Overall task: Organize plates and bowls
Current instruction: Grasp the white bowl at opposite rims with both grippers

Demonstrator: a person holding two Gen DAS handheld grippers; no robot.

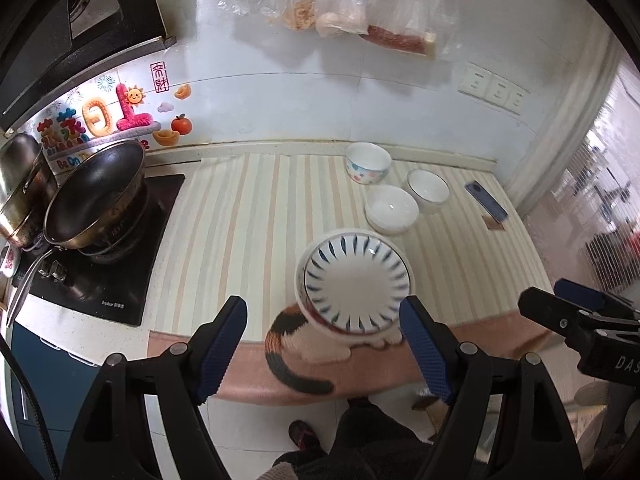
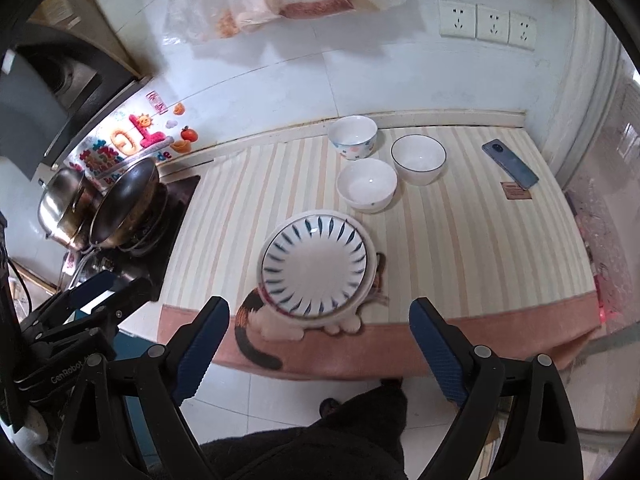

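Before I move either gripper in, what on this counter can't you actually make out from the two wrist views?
- How many plates sit under the blue-striped plate: both views show only rims below it; the top plate covers the rest.
- The cat print on the mat: the plate stack hides most of it in both views.
- Writing on the brown card: too small, and the phone overlaps one corner.
- Contents of the lidded steel pot: cut off at the left wrist view's edge.

"GenRobot" — left hand-held gripper
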